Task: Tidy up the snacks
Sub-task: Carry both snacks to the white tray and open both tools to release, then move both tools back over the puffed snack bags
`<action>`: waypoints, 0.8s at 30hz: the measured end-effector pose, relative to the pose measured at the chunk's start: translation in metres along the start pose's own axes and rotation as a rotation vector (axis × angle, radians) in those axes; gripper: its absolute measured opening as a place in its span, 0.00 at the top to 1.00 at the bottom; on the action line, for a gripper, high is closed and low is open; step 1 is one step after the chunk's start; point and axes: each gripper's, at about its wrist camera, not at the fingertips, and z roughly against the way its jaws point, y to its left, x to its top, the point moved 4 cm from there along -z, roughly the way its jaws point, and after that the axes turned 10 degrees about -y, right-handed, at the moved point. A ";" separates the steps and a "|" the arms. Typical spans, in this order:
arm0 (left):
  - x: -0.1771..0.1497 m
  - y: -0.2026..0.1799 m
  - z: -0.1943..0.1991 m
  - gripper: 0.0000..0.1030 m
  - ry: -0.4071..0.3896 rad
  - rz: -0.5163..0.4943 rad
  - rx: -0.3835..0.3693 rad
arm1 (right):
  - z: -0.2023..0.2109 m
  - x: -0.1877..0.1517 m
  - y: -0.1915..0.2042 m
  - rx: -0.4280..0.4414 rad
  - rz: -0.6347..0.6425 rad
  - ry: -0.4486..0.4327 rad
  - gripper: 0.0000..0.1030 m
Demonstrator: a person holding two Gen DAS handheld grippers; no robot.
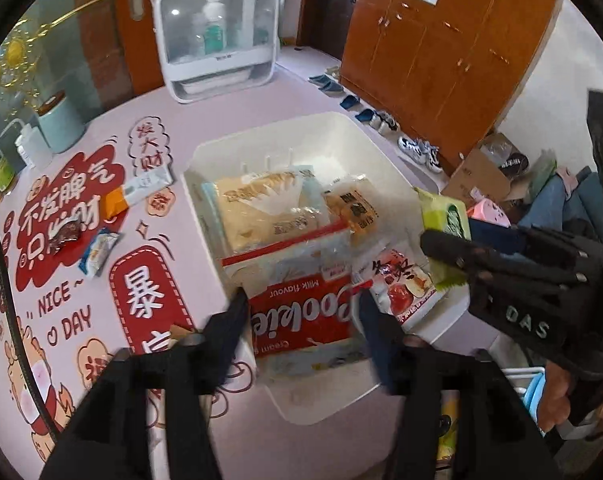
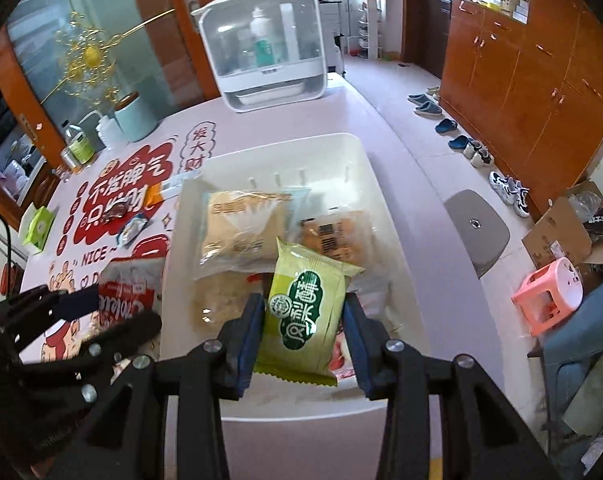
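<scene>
A white bin on the table holds several snack packs. My left gripper is shut on a red and white cookie bag and holds it over the bin's near left edge; the bag also shows in the right wrist view. My right gripper is shut on a green snack packet and holds it above the bin's near end. That packet also shows in the left wrist view. A beige bread pack lies in the bin.
Loose snacks lie on the printed tablecloth: an orange-white stick pack, a brown bar and a small blue-white packet. A white clear-fronted cabinet stands at the table's far end. A grey stool and pink stool stand on the floor to the right.
</scene>
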 end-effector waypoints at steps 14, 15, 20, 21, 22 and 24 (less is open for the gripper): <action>-0.030 0.037 0.022 0.08 -0.082 0.083 0.063 | -0.012 -0.008 0.012 0.082 -0.043 0.030 0.50; -0.032 0.043 0.029 0.08 -0.108 0.093 0.076 | -0.012 -0.008 0.014 0.090 -0.047 0.028 0.50; -0.040 0.064 0.049 0.08 -0.117 0.116 0.146 | -0.006 -0.007 0.032 0.122 -0.035 0.015 0.50; -0.043 0.069 0.053 0.08 -0.102 0.121 0.157 | -0.004 -0.006 0.038 0.128 -0.029 0.011 0.50; -0.045 0.072 0.055 0.08 -0.094 0.127 0.165 | -0.002 -0.006 0.042 0.135 -0.023 0.007 0.50; -0.051 0.080 0.062 0.08 -0.083 0.152 0.164 | 0.001 -0.005 0.051 0.149 -0.011 0.001 0.50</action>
